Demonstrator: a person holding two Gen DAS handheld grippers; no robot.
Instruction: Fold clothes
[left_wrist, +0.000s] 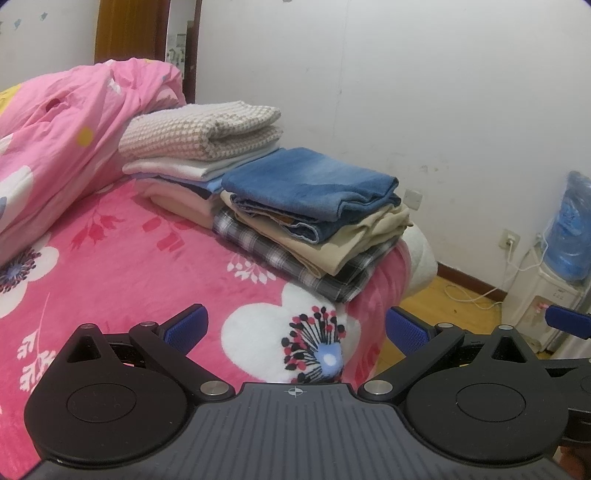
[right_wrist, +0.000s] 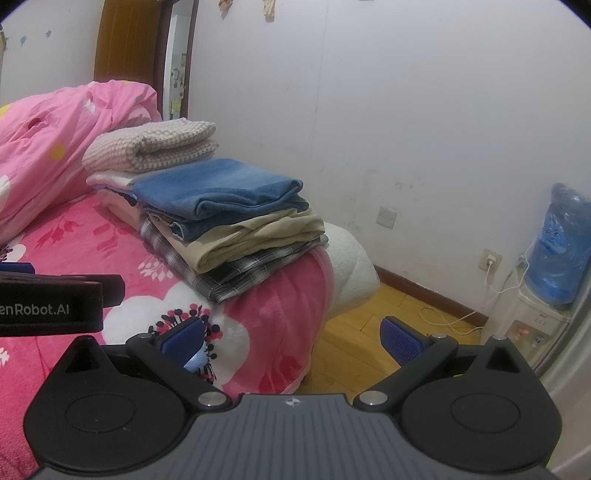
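My left gripper (left_wrist: 295, 328) is spread wide with nothing between its blue pads (left_wrist: 186, 326), hanging over the flowered pink blanket (left_wrist: 122, 258) near the bed's corner. My right gripper (right_wrist: 291, 338) is just as wide and just as empty, half over the blanket edge and half over the yellow wood floor (right_wrist: 354, 332).

The clothes sit at about twelve o'clock from the left gripper and eleven from the right, in two folded stacks. The nearer stack has blue jeans (left_wrist: 310, 181) on top, a beige garment (left_wrist: 354, 240) under them and a plaid shirt (left_wrist: 295, 266) at the bottom. Behind it, touching, is a checked knit (left_wrist: 199, 129) on white and pale layers. I see no unfolded garment in either view, so I judge the folding is largely done, or the next piece lies out of view.

The risk is the nearer stack: its plaid layer reaches the bed's edge, so a careless nudge there could tip it to the floor. My own tools are close together too; the left one shows at nine o'clock in the right view.

At ten o'clock a bunched pink quilt (left_wrist: 62, 122) crowds the rear stack. A water dispenser (right_wrist: 554, 258) and its trailing cable (right_wrist: 461, 317) stand at two o'clock, well apart.
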